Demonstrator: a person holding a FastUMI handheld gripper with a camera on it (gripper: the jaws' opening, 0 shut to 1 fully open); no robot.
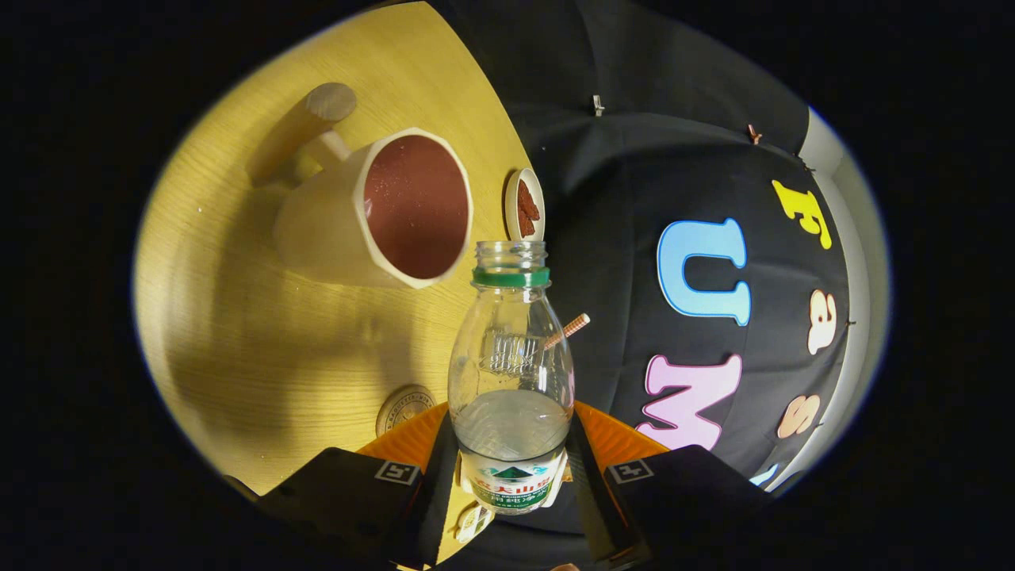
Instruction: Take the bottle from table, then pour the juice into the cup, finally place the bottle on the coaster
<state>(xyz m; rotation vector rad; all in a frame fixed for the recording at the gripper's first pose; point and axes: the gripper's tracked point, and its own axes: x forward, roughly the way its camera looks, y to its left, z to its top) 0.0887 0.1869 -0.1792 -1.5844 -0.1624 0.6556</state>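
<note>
Over a yellow wooden table [262, 349], seen from a tilted camera, the day's pour is about to be made. Largest in the scene is that table, which runs along the left side and meets the black cloth wall on the right. Next in size is the cream ceramic cup [381, 210], faceted at the rim, reddish-brown inside, with a thick handle on its far left; it stands beyond the fingers and to the left of the bottle's mouth, near but not under it. The clear plastic bottle [511, 373] comes next, held in the gripper [511, 476] with both black fingers pressed against its labelled lower body, one on each side. Its long axis runs straight ahead from the fingers, open neck and green ring at the far end, liquid pooled in the part nearer the fingers. By this reading the coming move turns on carrying the mouth leftward over the cup's opening and tipping further. A small round dish [525, 205] with dark red pieces sits just right of the cup. A round coaster [404, 408], embossed with lettering too small to read, lies on the near table just left of the bottle's body. The bottle's green-and-white label carries characters, not legible here.
</note>
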